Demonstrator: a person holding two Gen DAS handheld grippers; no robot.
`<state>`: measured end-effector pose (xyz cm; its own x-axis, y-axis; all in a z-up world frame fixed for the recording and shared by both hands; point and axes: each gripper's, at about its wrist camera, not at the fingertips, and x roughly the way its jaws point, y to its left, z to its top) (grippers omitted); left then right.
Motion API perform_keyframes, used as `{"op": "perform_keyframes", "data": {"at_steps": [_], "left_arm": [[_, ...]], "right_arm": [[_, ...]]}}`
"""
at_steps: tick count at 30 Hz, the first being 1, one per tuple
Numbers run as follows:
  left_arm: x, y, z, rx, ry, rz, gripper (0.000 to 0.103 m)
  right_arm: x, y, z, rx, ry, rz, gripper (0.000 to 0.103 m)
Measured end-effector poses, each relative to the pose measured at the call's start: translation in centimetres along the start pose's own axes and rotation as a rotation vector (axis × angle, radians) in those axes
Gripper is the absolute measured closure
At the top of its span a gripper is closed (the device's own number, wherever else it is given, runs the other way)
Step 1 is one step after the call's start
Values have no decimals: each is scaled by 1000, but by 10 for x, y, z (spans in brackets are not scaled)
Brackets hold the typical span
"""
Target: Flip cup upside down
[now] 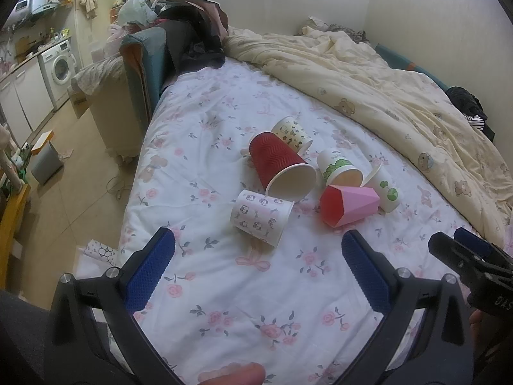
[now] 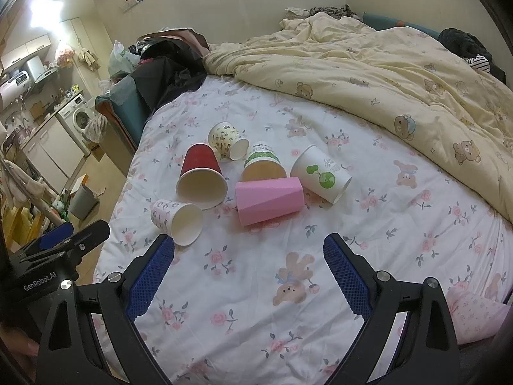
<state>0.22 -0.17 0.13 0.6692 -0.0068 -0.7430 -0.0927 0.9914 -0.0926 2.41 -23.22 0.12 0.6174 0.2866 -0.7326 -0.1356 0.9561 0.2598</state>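
Observation:
Several cups lie on their sides on the floral bed sheet. A red ribbed cup, a small white patterned cup, a pink faceted cup, a cream spotted cup, a green-banded cup and a white cup with a green globe. My left gripper is open and empty, short of the patterned cup. My right gripper is open and empty, short of the pink cup.
A cream bear-print duvet is bunched along the far right of the bed. The bed's left edge drops to a tiled floor with a grey bin. A sofa with dark clothes stands at the far left.

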Motion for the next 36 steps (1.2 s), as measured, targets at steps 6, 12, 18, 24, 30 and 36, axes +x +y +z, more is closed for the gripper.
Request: {"op": "perform_keyframes", "data": {"at_steps": [6,12,18,24,30,36], "left_arm": [[0,0,0,-2,1,-1,0],[0,1,0,0,1,-2,0],[0,1,-1,2,1,0,0],[0,1,-3,-1,1,3,0],[0,2,-2,1,3,2,0],[2,4,-6,-3,5,-1,0]], "right_arm": [[0,0,0,-2,0,0,6],[0,1,0,-1,-1,-1,6],[1,0,-2,-4,1,-3,6],[1,0,-1,-4,3,-3,6],[1,-3,-3,-5,3,5,6],[2,-2,-3,0,11,2,6]]}}
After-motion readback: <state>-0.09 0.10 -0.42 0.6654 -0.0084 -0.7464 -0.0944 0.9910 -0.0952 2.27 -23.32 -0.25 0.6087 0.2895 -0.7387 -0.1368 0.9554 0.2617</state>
